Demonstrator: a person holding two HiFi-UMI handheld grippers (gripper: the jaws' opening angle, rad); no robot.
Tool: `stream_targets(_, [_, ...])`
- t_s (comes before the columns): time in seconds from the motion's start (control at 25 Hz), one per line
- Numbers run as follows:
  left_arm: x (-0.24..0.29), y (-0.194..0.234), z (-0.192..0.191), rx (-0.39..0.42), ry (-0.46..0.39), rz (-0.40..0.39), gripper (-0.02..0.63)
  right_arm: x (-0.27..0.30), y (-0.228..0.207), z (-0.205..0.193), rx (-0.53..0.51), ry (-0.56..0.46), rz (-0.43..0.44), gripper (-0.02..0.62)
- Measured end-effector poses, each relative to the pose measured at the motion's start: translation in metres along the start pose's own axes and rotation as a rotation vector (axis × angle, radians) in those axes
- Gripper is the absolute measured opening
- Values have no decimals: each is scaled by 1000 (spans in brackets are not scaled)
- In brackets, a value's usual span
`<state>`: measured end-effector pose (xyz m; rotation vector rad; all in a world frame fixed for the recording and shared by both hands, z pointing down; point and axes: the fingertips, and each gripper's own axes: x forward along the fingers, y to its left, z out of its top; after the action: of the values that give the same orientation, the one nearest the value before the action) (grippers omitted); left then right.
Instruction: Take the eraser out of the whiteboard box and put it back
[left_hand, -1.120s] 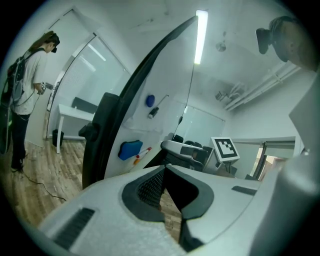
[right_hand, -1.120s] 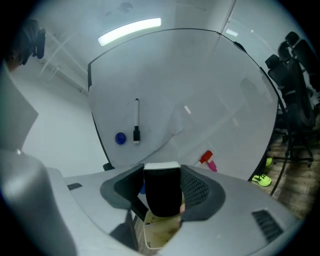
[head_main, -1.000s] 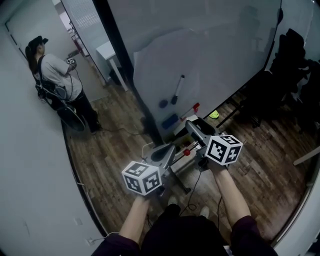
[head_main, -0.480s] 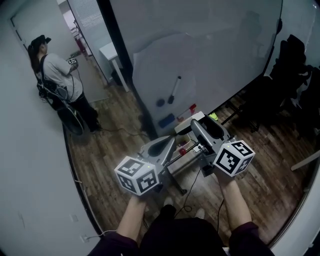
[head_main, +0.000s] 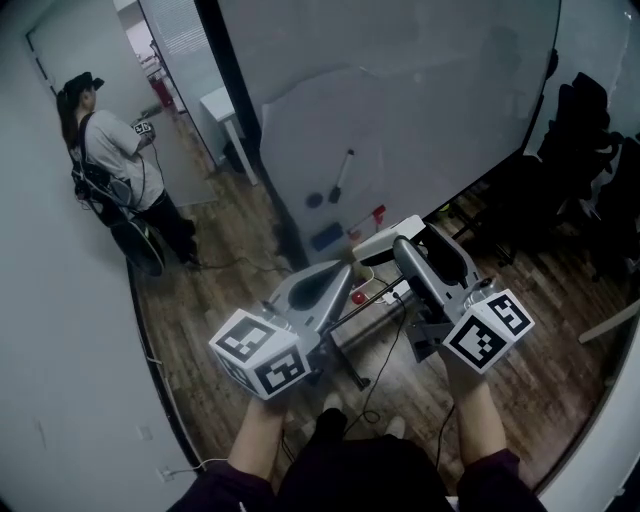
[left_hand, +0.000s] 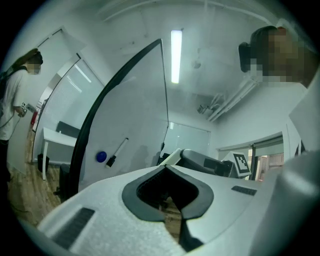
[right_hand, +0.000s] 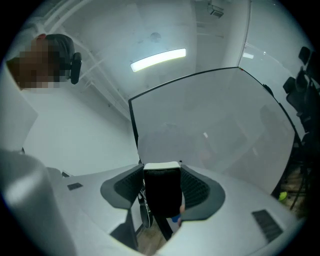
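Note:
My right gripper (right_hand: 161, 167) is shut on the eraser (right_hand: 162, 192), a black block with a white top that stands between its grey pads. In the head view that gripper (head_main: 402, 246) points at the lower edge of the whiteboard (head_main: 400, 110), beside a white box (head_main: 375, 243) at the board's foot. The eraser itself is hidden there. My left gripper (left_hand: 166, 166) is shut with nothing in it; in the head view it (head_main: 343, 270) hangs left of the right one. A black marker (head_main: 340, 178) and a blue magnet (head_main: 314, 199) stick to the board.
The board's metal stand legs (head_main: 350, 335) and a cable (head_main: 382, 365) lie on the wooden floor below the grippers. A person (head_main: 110, 160) stands at the far left by a white table (head_main: 215, 100). Dark chairs (head_main: 590, 130) crowd the right side.
Both grippers have drawn back from the whiteboard toward me and spread apart, the right one going right with the eraser in it. The board sits higher in the view.

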<state>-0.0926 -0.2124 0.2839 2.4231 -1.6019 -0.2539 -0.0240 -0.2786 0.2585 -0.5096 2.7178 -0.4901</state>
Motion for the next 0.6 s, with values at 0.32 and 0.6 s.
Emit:
stream_targets(0.32, [0,-4,8,18,-41,6,5,-6,4,6,-10,-14,2,222])
stream_targets(0.6, [-2,5,7,1,-37,27,5,-4,1,2,-2,-10,2,222])
